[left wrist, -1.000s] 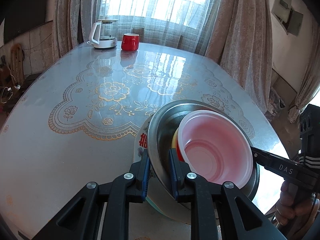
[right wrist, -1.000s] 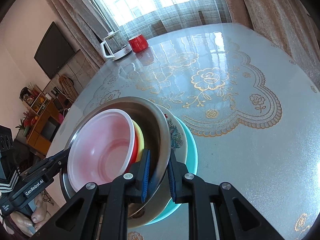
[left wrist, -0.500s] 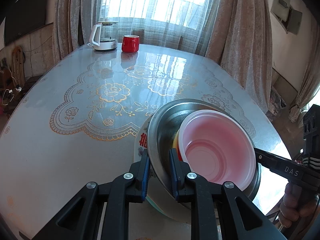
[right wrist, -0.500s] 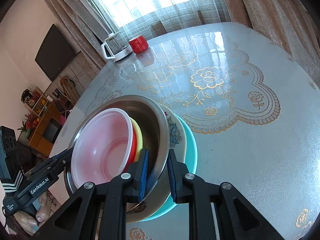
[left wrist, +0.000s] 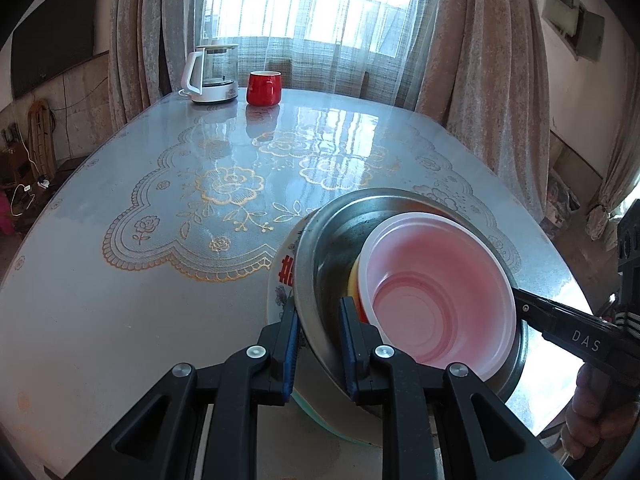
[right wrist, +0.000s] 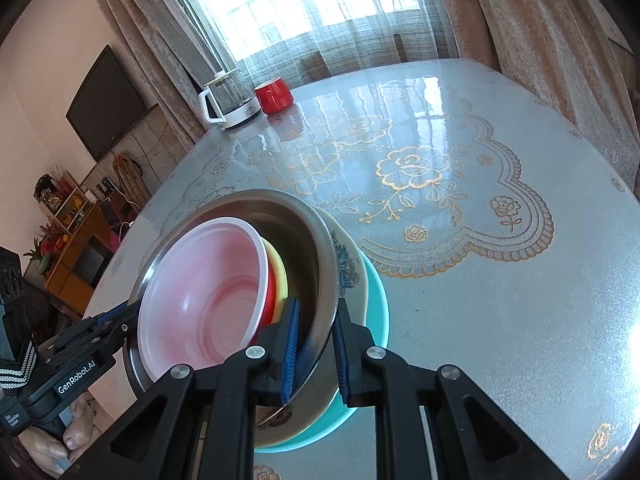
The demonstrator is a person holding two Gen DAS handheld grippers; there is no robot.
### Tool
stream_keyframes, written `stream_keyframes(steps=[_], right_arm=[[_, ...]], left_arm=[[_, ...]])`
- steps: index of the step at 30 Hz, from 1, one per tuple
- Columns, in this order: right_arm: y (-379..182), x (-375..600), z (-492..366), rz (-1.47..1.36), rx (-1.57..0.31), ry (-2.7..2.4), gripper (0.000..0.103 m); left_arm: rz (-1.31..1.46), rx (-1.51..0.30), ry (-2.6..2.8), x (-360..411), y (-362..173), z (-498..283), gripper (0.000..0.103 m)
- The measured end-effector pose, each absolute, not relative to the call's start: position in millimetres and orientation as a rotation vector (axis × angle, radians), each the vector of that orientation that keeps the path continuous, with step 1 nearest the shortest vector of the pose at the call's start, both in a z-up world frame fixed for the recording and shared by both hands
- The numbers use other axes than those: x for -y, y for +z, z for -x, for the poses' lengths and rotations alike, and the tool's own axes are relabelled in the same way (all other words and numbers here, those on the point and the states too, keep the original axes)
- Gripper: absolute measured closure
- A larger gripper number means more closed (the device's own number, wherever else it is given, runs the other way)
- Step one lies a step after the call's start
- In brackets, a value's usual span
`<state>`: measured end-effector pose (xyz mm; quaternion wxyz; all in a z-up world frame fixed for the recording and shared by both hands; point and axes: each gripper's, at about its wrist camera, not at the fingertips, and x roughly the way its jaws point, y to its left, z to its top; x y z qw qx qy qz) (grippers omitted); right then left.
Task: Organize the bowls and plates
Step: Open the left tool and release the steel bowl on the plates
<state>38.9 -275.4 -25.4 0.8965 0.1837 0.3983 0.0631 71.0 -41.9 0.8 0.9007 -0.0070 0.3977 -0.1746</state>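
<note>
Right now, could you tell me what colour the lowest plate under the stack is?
Teal: the bottom plate shows as a turquoise rim beneath the floral one, clearest in the right wrist view.

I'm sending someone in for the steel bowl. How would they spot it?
On the table, find the dish stack at the near edge. The steel bowl sits on a patterned plate and holds the pink bowl. It is the only bare metal dish.

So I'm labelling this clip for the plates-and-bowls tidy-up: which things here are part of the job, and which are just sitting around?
Part of the job:
- pink bowl
- yellow bowl
- steel bowl, with both grippers' jaws on its rim
- flowered plate
- teal plate

Just lying about:
- glass kettle
- red mug
</note>
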Motion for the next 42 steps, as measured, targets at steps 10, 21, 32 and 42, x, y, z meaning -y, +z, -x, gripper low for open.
stream_keyframes(steps=[10, 21, 32, 42], right_arm=[[-26, 281, -36, -0.435, -0.848, 0.145, 0.083], [-22, 276, -23, -0.416, -0.828, 0.113, 0.079], [-14, 264, -11, -0.381, -0.802, 0.128, 0.073], [-7, 260, -3, -0.387, -0.757, 0.131, 0.07]], left_arm=[[0.02, -0.824, -0.344, 43, 1, -68, 0.083], [0.034, -0.783, -0.345, 38, 3, -59, 0.082], [0.042, -0.752, -0.328, 34, 7, -50, 0.078], [0.043, -0.703, -0.281, 17, 16, -30, 0.078]])
